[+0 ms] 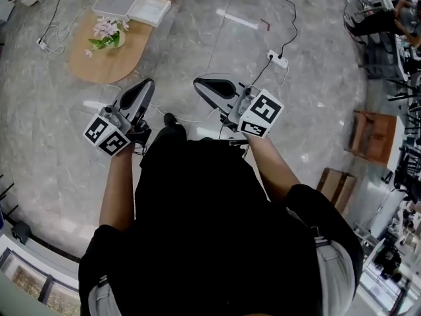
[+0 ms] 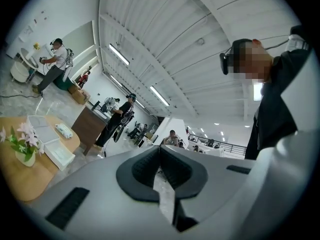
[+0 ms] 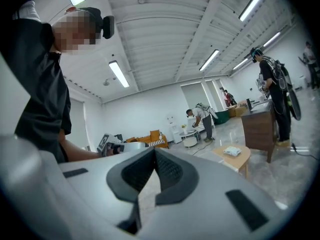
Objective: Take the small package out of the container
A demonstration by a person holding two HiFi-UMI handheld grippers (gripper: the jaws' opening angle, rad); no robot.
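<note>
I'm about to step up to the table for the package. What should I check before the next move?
1. Left tongs empty: ok, shut on nothing.
2. Right tongs empty: ok, shut on nothing.
3. White container within reach: not ok, it sits far along the wooden table, away from both tongs.
4. Small package seen inside the container: cannot tell.
5. Approach clear: not ok, the flower vase stands on the near side of the container.
</note>
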